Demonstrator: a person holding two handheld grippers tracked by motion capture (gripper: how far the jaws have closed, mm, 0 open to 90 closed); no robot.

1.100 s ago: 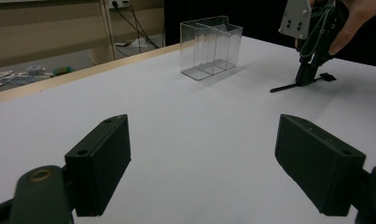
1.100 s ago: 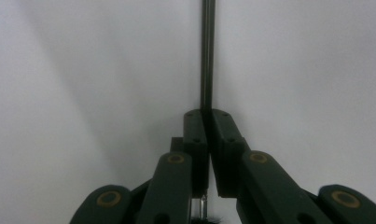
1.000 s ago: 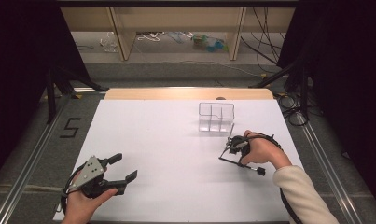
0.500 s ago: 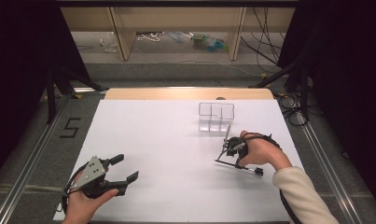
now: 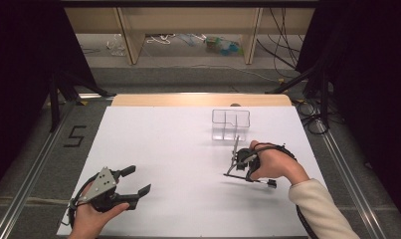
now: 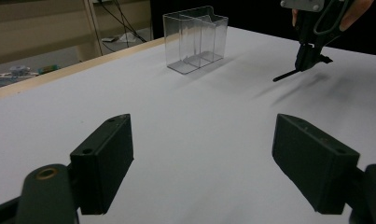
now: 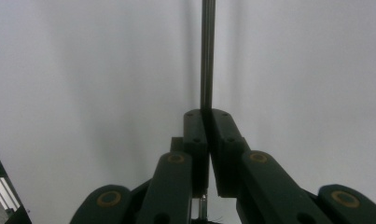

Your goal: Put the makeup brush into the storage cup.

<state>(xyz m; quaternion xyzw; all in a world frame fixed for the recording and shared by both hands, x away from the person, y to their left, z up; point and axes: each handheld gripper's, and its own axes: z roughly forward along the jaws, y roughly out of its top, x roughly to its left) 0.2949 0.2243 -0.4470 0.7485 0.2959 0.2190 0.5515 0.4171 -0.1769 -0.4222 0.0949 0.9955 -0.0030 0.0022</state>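
- The right gripper [image 5: 236, 160] has lifted slightly since a second ago, its jaws clamped on a thin dark metal rod [image 7: 207, 56].
- That rod now hangs above the white tabletop [image 5: 173, 149], nearer the right edge, just in front of the clear plastic divided box [image 5: 230, 124].
- The left gripper [image 5: 133, 181] stays near the front left corner, jaws wide apart, holding nothing.

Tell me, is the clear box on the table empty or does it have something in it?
Empty. Through the clear box's walls, the left gripper view shows bare dividers and floor.
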